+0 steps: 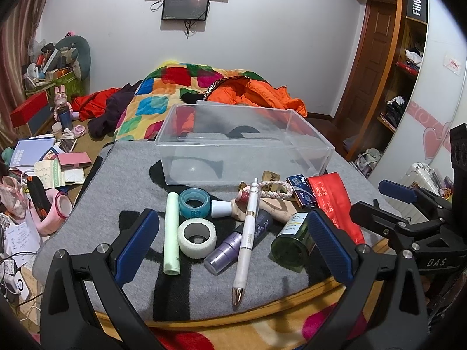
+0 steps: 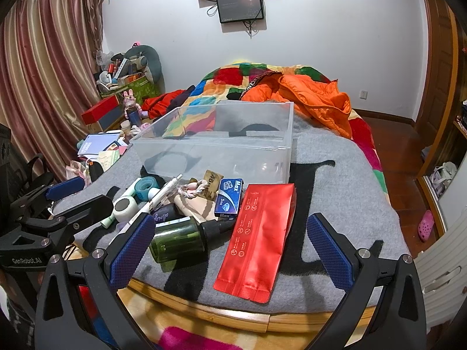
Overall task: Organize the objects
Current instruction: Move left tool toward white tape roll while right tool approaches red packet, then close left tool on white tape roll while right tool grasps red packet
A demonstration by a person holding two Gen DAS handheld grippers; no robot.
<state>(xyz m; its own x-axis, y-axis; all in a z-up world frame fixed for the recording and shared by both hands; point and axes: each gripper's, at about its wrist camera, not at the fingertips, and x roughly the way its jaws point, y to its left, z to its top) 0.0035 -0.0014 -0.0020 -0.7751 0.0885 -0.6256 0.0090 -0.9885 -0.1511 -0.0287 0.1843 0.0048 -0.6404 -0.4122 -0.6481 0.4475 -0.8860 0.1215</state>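
While both grippers hover spread wide over the near edge of the grey blanket (image 2: 335, 204), the scene reads:

Clear plastic bin (image 1: 242, 143): sits on the blanket behind the clutter; nothing lies inside, only the blanket's black lettering shows through its walls.

Red foil pouch (image 2: 256, 239): largest loose item, flat, lying lengthwise between the right gripper's fingers, just beside the green bottle.

Green bottle (image 2: 181, 240): dark translucent glass, black cap, on its side, label partly visible.

White pen (image 1: 246, 233): long, metallic tip pointing toward the near edge, resting across a purple bottle (image 1: 224, 252) and a dark tube.

Pale green stick (image 1: 171, 233): cylindrical, lying left of the tape rolls.

Tape rolls: teal one (image 1: 194, 203) behind, white gauze one (image 1: 197, 234) in front, nearly touching.

Blue "Max" box (image 2: 229, 197): small, just in front of the bin, touching the pouch's far end.

Left gripper (image 1: 233, 239): released, grasping nothing.

Right gripper (image 2: 230, 248): released, grasping nothing.
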